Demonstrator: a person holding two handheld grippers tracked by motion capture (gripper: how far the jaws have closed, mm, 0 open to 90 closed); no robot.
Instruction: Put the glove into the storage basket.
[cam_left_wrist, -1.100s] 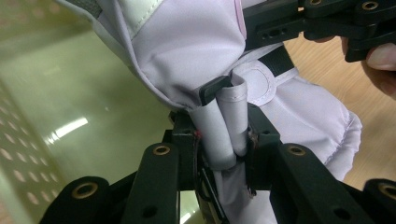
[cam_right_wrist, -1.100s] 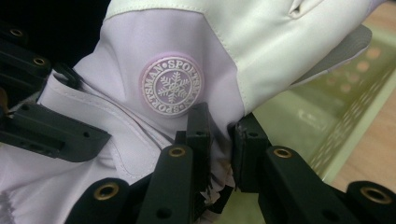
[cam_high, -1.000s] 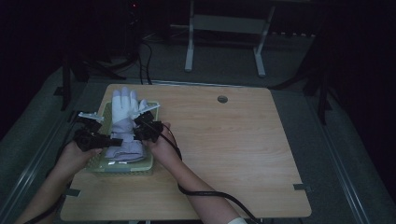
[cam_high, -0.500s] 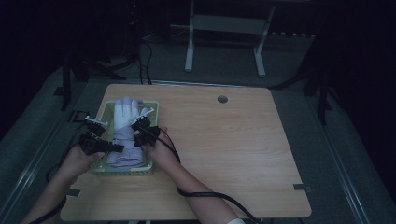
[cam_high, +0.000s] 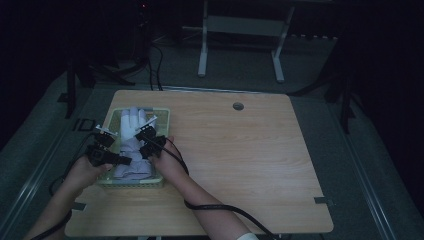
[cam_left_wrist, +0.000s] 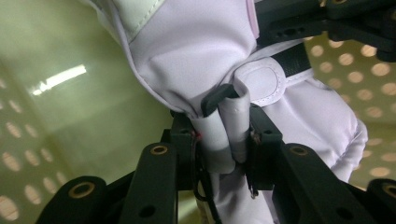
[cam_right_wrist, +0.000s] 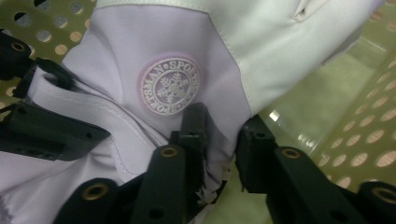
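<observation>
- Since earlier pic: both hands have sunk w/ the glove (cam_high: 131, 145), which now lies lower in the basket (cam_high: 162, 117); right jaws have just been opening.
- Table (cam_high: 240, 165): wood top; basket at its 9 o'clock side, near the left edge.
- Basket: pale green, perforated walls, clear in both gripper views. Glove is inside it, fingers toward 12 o'clock, cuff toward 6.
- Glove: lilac and white, round snowflake badge (cam_right_wrist: 170, 87) on the back.
- Left gripper (cam_left_wrist: 225, 135): clamped on the glove's cuff tab, fabric pinched tight betw. the pads.
- Right gripper (cam_right_wrist: 219, 140): at glove's 3 o'clock edge; a fold of fabric sits betw. the jaws, but a gap shows by the right pad, so grip looks slack, prob. letting go.
- Risks, as I judge: if left lifts off while clamped, glove gets dragged back out; fabric could snag on the right jaw; cuff may hang over the rim at 6 o'clock.
</observation>
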